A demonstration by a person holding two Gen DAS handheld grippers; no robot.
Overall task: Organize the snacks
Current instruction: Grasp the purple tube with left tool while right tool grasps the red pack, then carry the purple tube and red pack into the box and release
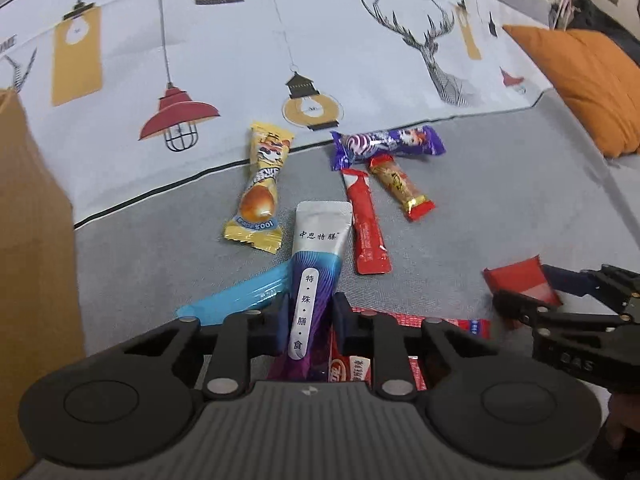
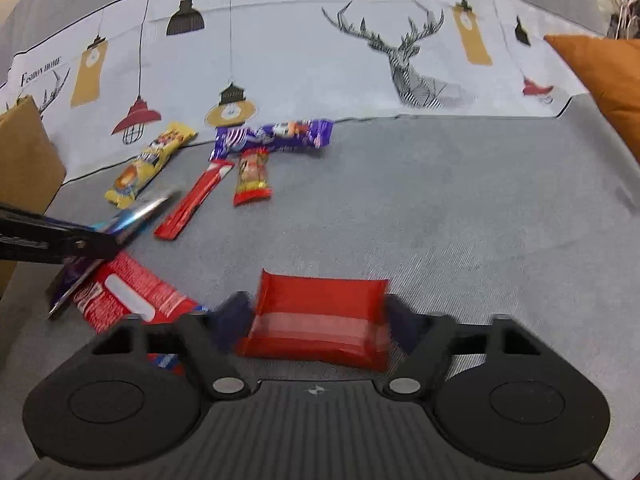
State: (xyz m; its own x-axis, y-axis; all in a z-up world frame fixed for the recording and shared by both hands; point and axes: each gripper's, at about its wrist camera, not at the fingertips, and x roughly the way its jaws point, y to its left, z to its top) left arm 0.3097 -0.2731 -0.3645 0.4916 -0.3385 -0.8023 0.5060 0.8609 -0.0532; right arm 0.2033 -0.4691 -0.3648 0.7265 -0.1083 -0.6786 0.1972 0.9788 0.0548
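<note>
My left gripper point(image 1: 310, 320) is shut on a silver-blue-purple sachet point(image 1: 316, 260) and holds it above the grey sofa seat. My right gripper point(image 2: 318, 316) is shut on a red packet point(image 2: 320, 316); it also shows at the right of the left wrist view point(image 1: 520, 284). On the seat lie a yellow snack pack point(image 1: 260, 192), a purple candy wrapper point(image 1: 388, 144), a red stick point(image 1: 366, 224), a red-gold candy point(image 1: 400, 186), a light blue stick point(image 1: 236, 300) and a large red wrapper point(image 2: 128, 296).
A brown cardboard box point(image 1: 32, 240) stands at the left. An orange cushion point(image 1: 584, 84) lies at the back right. A printed cloth point(image 1: 280, 48) with lamps and a deer covers the sofa back.
</note>
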